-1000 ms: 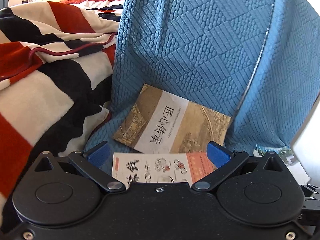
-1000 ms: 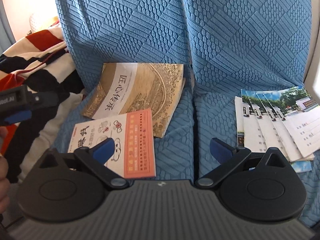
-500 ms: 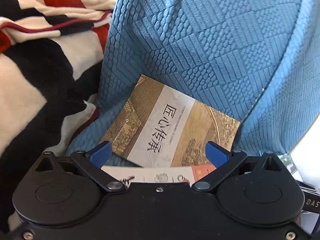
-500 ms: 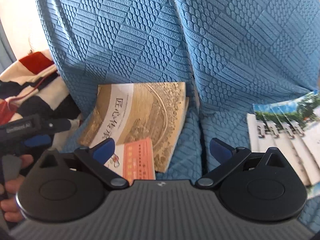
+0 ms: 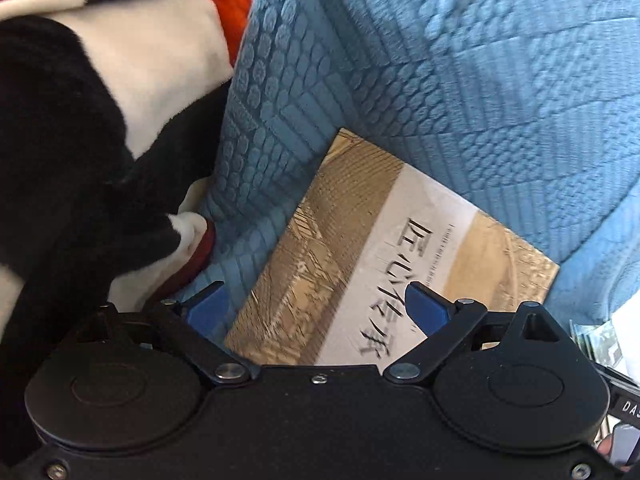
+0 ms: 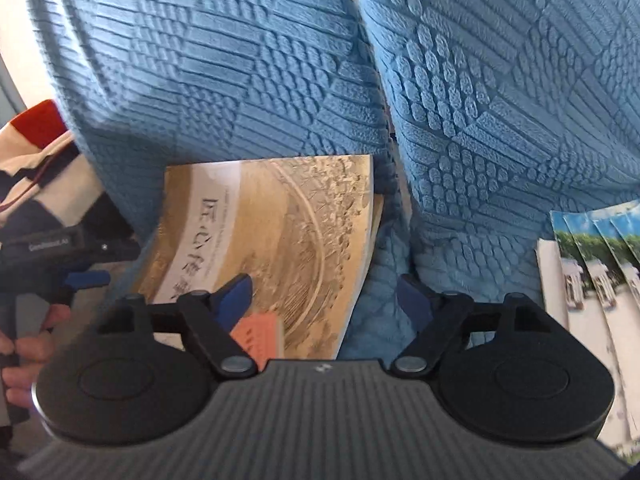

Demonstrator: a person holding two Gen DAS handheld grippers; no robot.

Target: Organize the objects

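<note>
Both jaws closing, still empty: left gripper [image 5: 316, 308] and right gripper [image 6: 326, 294] are nearing the thin, floppy gold booklet [image 6: 280, 240]; its six-o'clock edge looks easiest to pinch.

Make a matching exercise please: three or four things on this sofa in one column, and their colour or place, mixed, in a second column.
Things
1. gold book
2. fanned leaflets
3. striped blanket
4. orange booklet

Descriptions
a. black, white and red fabric beside the blue cover
b. overlapping the gold book's near edge
c. lying by the seam between the cushions
d. spread out at the far right

Pairs: 1-c, 2-d, 3-a, 4-b
</note>
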